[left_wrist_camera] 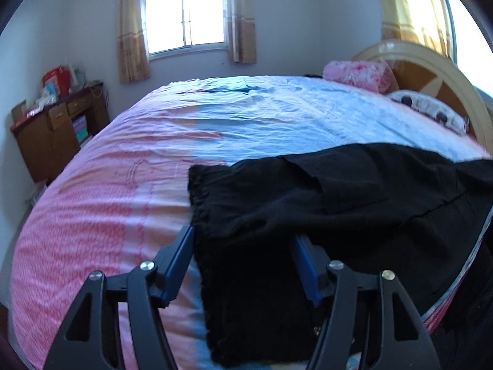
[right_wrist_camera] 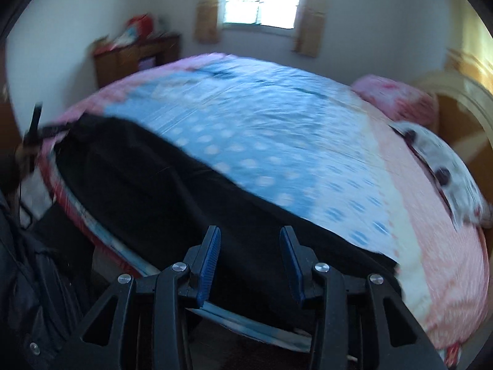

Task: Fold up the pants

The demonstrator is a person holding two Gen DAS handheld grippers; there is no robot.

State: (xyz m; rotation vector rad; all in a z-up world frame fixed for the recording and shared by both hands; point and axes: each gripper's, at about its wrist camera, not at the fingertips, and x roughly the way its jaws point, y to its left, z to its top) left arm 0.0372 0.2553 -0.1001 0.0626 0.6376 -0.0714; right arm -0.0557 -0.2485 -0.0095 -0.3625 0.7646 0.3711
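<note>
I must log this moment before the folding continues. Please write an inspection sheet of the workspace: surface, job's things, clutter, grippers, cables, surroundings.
Surface: bed with a pink and blue cover, wrinkled.
Job's things: black pants spread along the near edge of the bed.
Clutter: pink pillow and white pillow at the headboard.
Grippers: left gripper open, pants edge between its fingers, pads not pressing; right gripper open above the pants, picture blurred.
Cables: nothing seen.
Surroundings: window with curtains, wooden cabinet with boxes on top, dark clothing at the left edge of the right wrist view.
</note>
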